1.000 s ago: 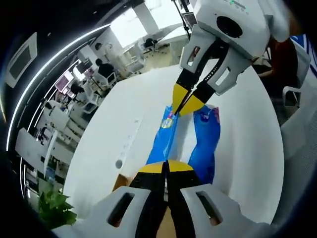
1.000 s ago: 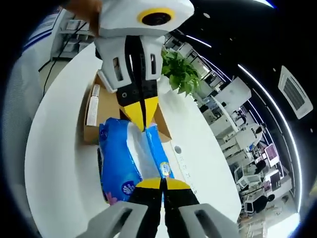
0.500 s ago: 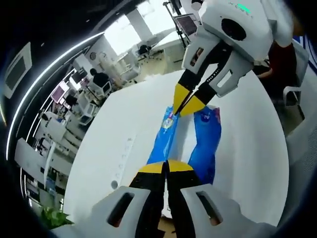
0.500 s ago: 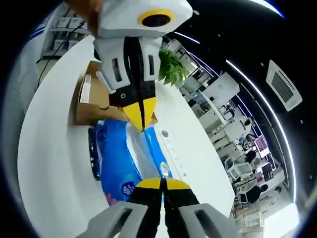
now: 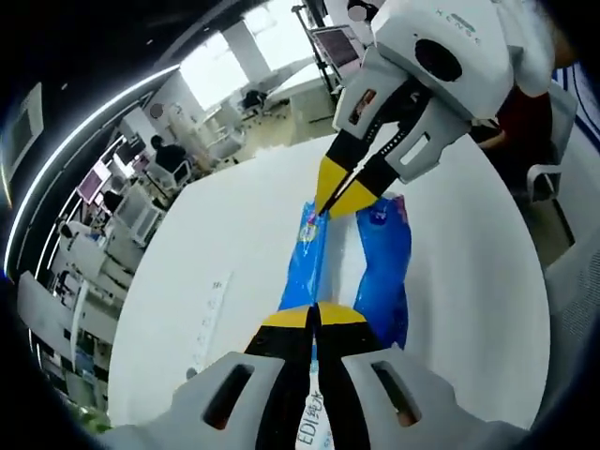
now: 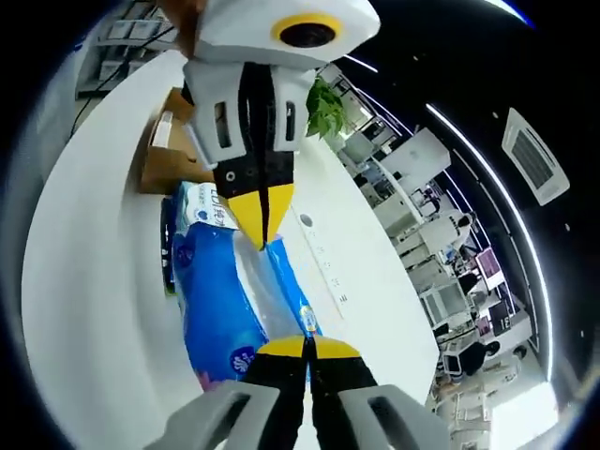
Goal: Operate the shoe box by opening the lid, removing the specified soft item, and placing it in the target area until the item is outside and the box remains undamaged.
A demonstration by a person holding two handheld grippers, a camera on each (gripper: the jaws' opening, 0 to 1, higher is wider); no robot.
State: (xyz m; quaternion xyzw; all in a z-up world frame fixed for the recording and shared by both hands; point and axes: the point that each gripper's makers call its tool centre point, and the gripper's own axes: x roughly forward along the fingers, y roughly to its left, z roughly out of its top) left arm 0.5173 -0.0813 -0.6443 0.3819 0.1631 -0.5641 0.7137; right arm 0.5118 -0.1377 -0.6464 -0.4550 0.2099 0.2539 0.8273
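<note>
Left gripper (image 5: 317, 317) pinched shut on the near end of the blue soft pack (image 5: 382, 262), jaws meeting tip to tip with the plastic caught between. Right gripper (image 5: 339, 195) clamped the same way on the far end, yellow tips together at the pack's upper edge. Pack stretched lengthwise between the two, held over the white table (image 5: 234, 244), outside the box.

From the right gripper view: same blue soft pack (image 6: 217, 309) seen from the other end, with a pale band along its middle, a round logo near the right gripper (image 6: 307, 349) and white lettering at the far end beneath the left gripper (image 6: 260, 228). Beyond that far end, the brown cardboard shoe box (image 6: 161, 159) lying on the table, with a white label on it. Whether the pack touches the table (image 6: 84, 281) or hangs just above it, cannot tell.

In the left gripper view, printed lettering on the pack just at the bottom, beside the closed jaws; an office chair (image 5: 553, 141) past the table's right edge.

Table white, curved at the edge, with small grey markings along one side. A green potted plant (image 6: 325, 100) beyond the box. Around it, an open office: rows of desks and monitors, seated people in the distance, bright windows, a dark ceiling with long curved light strips and square vents.
</note>
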